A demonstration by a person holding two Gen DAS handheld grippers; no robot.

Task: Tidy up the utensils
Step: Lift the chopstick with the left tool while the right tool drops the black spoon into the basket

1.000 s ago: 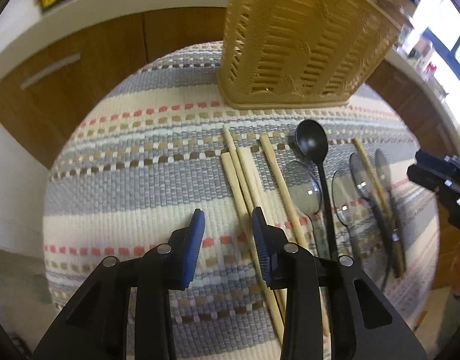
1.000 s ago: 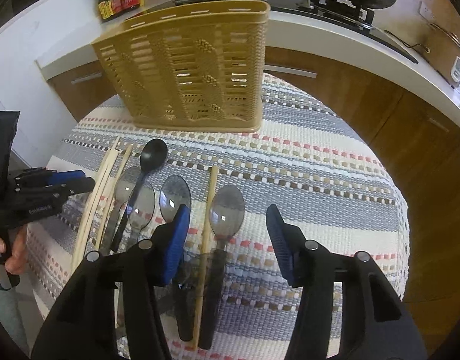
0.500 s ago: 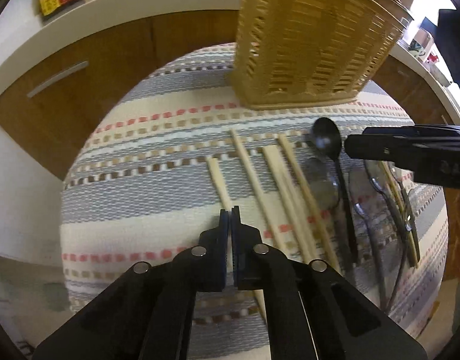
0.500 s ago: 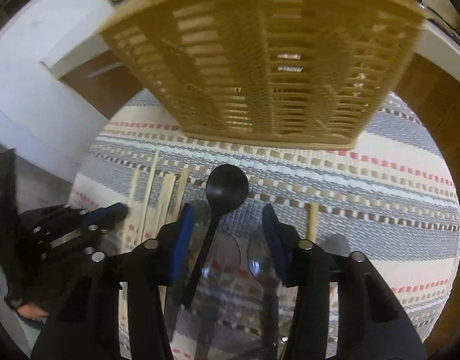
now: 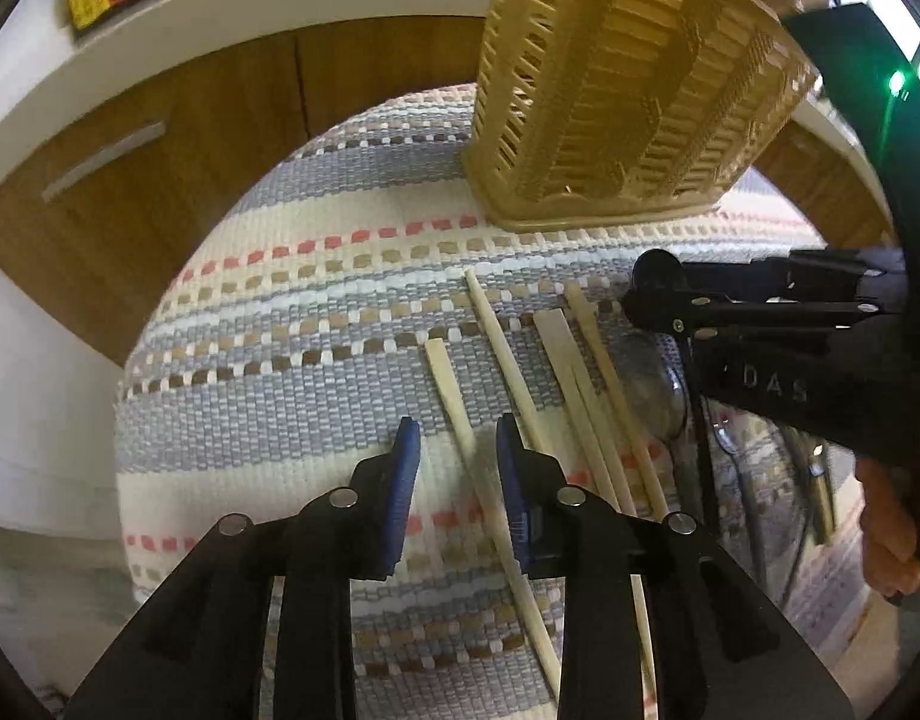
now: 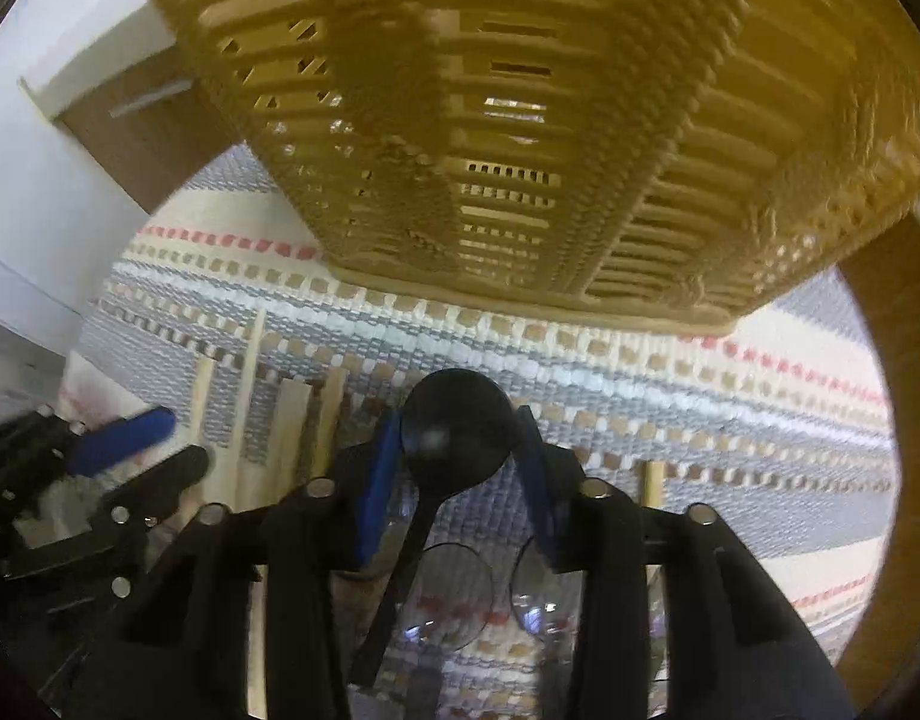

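Right tool straddles black spoon; left view hides the bowl

The left gripper is held low over the striped cloth, its jaws parted, with nothing clamped between the blue pads. The right gripper is held lower on the same cloth, nearer the basket; its jaws are set apart on either side of the black spoon bowl. Contact with the bowl cannot be judged.
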